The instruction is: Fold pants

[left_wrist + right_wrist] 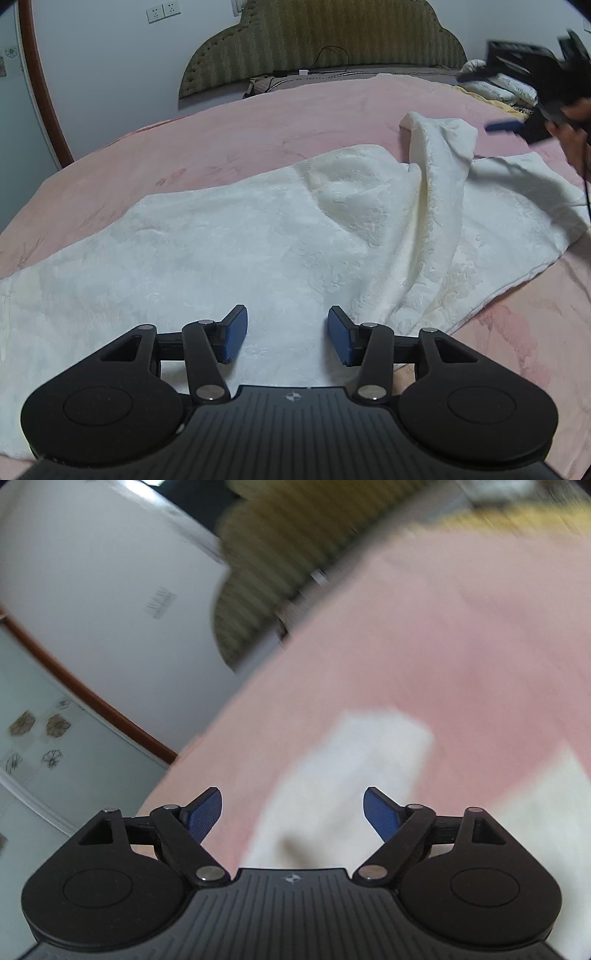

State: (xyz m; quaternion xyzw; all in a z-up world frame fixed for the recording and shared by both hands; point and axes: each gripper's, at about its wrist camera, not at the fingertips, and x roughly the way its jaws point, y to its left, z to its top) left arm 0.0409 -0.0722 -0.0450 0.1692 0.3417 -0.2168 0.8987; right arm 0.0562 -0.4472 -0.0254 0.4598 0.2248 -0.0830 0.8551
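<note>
The pants (258, 229) are lying spread across the pink bed cover (221, 136), a cream-white, plush fabric with a faint embossed pattern. Most of the cloth is lying flat and broad in front of me, while toward the right one part is rising in a tall fold (439, 155) that is standing up off the bed, with another flat stretch running out to the far right. I am holding my left claw (287, 338) just over the near part of the pants, its blue pads (234, 334) standing apart with nothing gripped between them. My right claw (292, 814) is hanging released too, its jaws spread wide and empty above the bed, with a blurred white piece of the pants (354, 775) showing beyond it. In the left view that right claw (517, 122) is showing blurred at the far right edge, held in my hand (572, 125).
</note>
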